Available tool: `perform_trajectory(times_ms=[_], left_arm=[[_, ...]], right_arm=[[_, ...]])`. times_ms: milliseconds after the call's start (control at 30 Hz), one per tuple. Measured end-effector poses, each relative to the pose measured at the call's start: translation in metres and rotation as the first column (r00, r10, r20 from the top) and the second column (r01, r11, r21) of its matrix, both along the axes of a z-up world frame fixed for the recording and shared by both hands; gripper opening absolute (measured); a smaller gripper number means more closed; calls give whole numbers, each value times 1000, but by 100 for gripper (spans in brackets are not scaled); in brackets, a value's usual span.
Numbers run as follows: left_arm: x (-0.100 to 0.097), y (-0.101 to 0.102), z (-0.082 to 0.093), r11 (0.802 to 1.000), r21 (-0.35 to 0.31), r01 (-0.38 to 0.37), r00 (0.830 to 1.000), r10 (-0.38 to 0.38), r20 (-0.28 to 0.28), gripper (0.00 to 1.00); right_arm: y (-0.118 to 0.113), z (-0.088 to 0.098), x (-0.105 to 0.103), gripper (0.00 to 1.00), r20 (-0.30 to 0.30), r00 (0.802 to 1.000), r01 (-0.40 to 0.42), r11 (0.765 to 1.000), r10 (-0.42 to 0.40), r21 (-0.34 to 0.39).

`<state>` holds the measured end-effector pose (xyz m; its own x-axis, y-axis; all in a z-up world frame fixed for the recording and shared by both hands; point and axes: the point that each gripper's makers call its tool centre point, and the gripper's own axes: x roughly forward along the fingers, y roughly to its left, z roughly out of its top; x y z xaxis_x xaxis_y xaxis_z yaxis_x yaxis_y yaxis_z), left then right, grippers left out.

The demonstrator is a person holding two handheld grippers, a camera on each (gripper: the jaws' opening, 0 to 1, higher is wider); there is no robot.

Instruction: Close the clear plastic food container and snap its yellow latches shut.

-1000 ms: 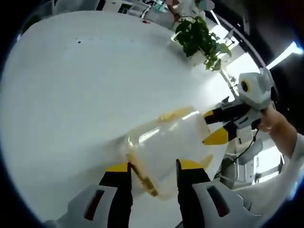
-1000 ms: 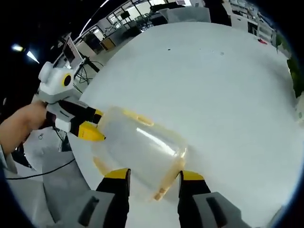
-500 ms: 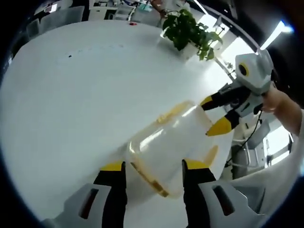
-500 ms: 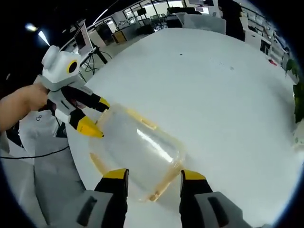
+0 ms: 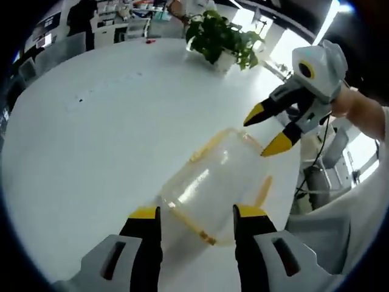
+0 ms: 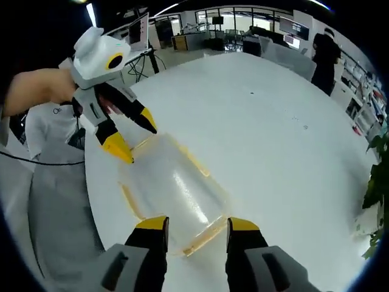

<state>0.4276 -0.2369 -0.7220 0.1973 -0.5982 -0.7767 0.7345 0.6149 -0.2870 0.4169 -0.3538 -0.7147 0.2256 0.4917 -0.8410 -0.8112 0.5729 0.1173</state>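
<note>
At frame center, clear container [image 5: 213, 185] is lying on white table [image 5: 91, 140]; left gripper [image 5: 197, 214] and right gripper [image 6: 191, 225] are hovering beside it, jaws spread wide.

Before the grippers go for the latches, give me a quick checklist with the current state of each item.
1. Clear container resting on the white table: ok.
2. Lid seated all round: cannot tell, plastic too clear.
3. Yellow latches snapped down: cannot tell; the near one looks flared out.
4. Left gripper open, jaws astride the container's end: ok.
5. Right gripper open at the opposite end: ok.
6. Potted plant well away from the work: ok.
</note>
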Motion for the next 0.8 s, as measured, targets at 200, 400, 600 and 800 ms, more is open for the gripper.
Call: perform_trajectory(times_ms=[200, 400, 600, 800], left_arm=[[-5, -4, 11, 992, 22, 124, 988, -126, 88, 47], [-5, -13, 23, 975, 25, 221, 956, -221, 190, 51], [-15, -25, 26, 947, 56, 317, 920, -321, 223, 46], [-11, -39, 30, 935, 54, 352, 891, -352, 286, 32]], right_arm=[[3, 8, -2, 34, 71, 991, -115, 993, 117, -33], [15, 19, -6, 33, 134, 967, -219, 976, 218, -10], [32, 26, -13, 32, 190, 922, -346, 938, 338, 11], [40, 21, -9, 27, 202, 900, -396, 918, 386, 5]])
